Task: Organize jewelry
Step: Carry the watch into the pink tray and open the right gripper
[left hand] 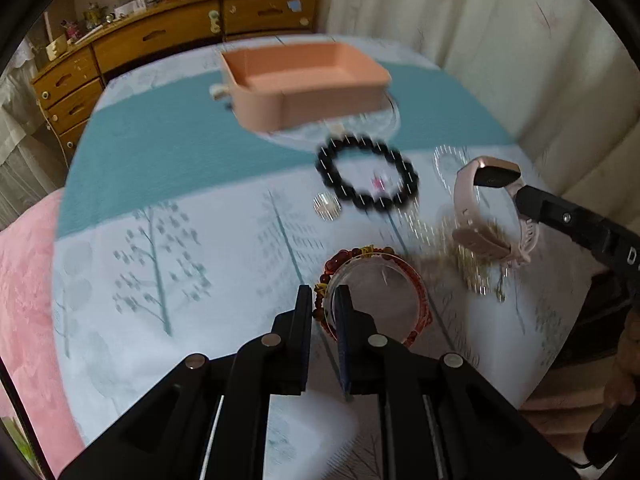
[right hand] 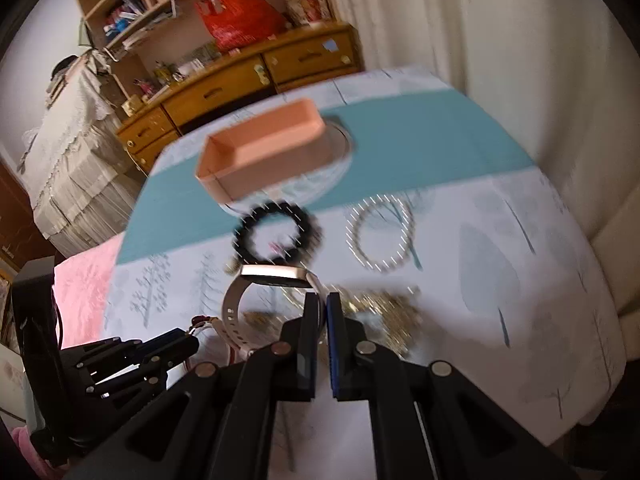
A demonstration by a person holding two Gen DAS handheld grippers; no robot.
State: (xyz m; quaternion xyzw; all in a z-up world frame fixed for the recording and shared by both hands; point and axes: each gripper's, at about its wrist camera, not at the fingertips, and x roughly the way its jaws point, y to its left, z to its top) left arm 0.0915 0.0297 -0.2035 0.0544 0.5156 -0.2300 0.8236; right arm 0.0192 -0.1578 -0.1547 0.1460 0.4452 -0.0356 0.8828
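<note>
My left gripper (left hand: 325,300) is shut on a red beaded bracelet (left hand: 416,280), pinched at its left side above the bedsheet. My right gripper (right hand: 323,303) is shut on the strap of a pink smartwatch (right hand: 276,274), which also shows in the left wrist view (left hand: 468,200). A pink open box (left hand: 304,80) stands further back on the teal band; it also shows in the right wrist view (right hand: 264,152). A black beaded bracelet (left hand: 366,172) (right hand: 276,232) lies in front of the box. A pearl bracelet (right hand: 380,236) lies to its right. A gold chain heap (right hand: 384,308) (left hand: 472,264) lies by the watch.
The jewelry lies on a bed with a pale tree-print sheet (left hand: 180,280) and a pink blanket (left hand: 24,280) at the left. A small shiny piece (left hand: 327,206) lies near the black bracelet. A wooden dresser (left hand: 160,36) stands behind, curtains (left hand: 480,40) to the right.
</note>
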